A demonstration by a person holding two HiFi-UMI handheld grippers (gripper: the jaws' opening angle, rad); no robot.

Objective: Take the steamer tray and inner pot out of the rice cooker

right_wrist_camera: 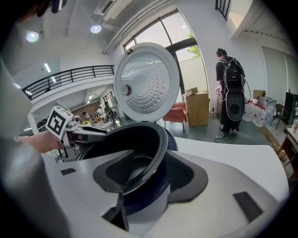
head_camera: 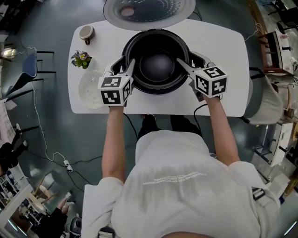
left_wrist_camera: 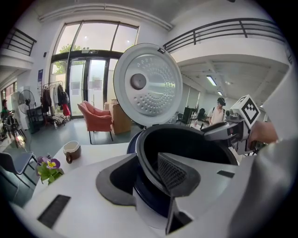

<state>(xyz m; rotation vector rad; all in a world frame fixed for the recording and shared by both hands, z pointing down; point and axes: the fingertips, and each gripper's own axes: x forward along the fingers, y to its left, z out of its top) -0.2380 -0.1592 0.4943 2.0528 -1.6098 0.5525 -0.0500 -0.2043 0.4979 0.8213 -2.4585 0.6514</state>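
Inner pot [head_camera: 158, 65] seated in rice cooker [right_wrist_camera: 139, 197], upper centre. Left tongs [left_wrist_camera: 145, 160] and right tongs [right_wrist_camera: 151, 155] part-open astride rim, not clamped (steamer tray not inside). Pinch evenly, lift straight.

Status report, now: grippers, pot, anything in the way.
Grippers open: left gripper, right gripper astride inner pot rim, opposite sides. Pot seated in rice cooker, not lifted. Lid up; nothing over the pot.
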